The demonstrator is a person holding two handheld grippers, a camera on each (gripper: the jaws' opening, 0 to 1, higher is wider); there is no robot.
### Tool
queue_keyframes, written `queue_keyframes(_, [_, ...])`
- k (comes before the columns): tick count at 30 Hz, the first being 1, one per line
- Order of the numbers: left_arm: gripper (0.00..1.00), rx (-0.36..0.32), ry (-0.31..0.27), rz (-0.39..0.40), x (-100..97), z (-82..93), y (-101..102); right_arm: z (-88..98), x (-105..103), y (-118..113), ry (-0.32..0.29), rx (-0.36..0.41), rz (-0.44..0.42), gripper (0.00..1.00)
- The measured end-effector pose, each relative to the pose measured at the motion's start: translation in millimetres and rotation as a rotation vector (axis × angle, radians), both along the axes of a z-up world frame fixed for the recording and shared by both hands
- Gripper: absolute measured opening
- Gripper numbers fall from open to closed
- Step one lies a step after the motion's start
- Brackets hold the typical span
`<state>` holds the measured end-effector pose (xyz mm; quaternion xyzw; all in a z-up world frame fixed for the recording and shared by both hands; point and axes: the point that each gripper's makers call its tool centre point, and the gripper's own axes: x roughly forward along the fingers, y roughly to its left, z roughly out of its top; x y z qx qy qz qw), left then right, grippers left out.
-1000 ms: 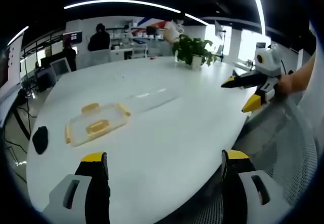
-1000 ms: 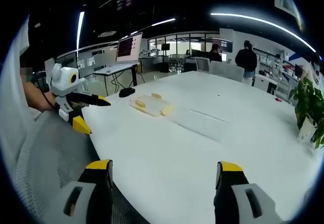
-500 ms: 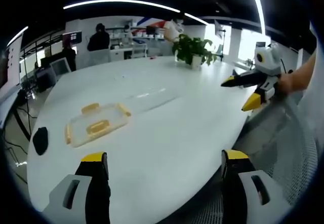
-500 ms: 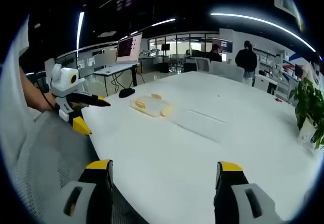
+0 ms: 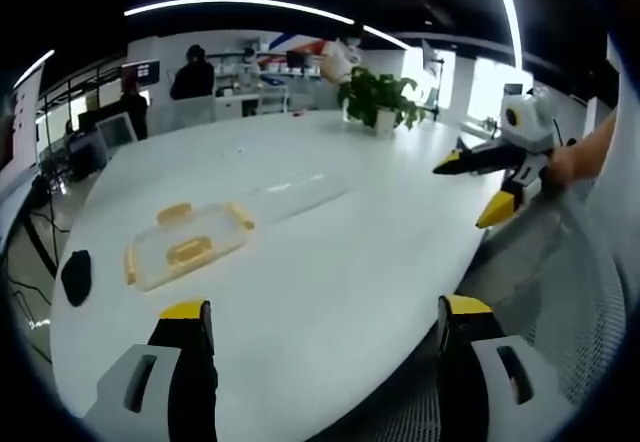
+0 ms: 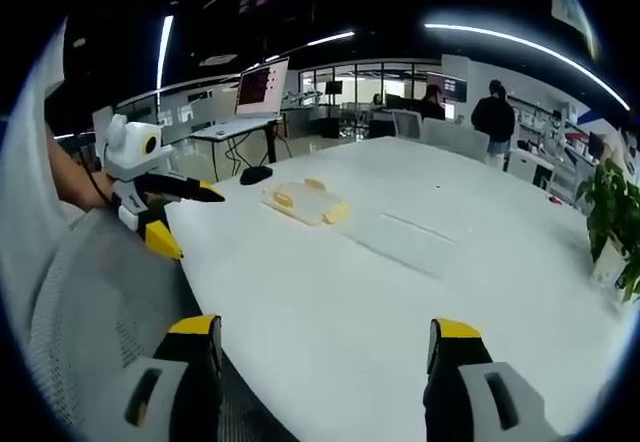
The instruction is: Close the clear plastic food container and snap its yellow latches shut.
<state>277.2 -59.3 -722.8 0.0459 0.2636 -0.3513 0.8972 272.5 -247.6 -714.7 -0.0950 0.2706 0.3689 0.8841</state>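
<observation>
The clear plastic food container (image 5: pixel 186 244) lies low on the white table, left of centre in the left gripper view, with yellow latches (image 5: pixel 240 215) sticking out from its sides. It also lies in the middle distance of the right gripper view as the container (image 6: pixel 303 203). My left gripper (image 5: pixel 325 312) is open and well short of it, over the near table edge. My right gripper (image 6: pixel 325 329) is open too, with nothing between its jaws. Each gripper appears in the other's view, held in a hand off the table edge: right gripper (image 5: pixel 470 190), left gripper (image 6: pixel 192 222).
A flat clear sheet (image 5: pixel 300 190) lies on the table (image 5: pixel 330 262) beyond the container. A black mouse (image 5: pixel 75 274) rests near the left edge, and a potted plant (image 5: pixel 378 98) stands at the far end. People and desks fill the background. A grey mesh chair (image 5: pixel 560 292) is close by.
Both views have shifted slightly with the hands. The container and the sheet lie where they were, and both grippers stay open.
</observation>
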Motion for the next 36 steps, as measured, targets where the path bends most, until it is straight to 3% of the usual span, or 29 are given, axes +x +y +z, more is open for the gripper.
queue_keyframes(17, [0.93, -0.005, -0.006, -0.01, 2.3, 6.6, -0.4, 11.0, -2.1, 11.4, -0.013, 0.026, 0.06, 0.85])
queue_keyframes(36, [0.91, 0.029, 0.002, -0.046, 8.4, 4.5, 1.0, 17.2, 23.9, 27.6, -0.029, 0.015, 0.129, 0.83])
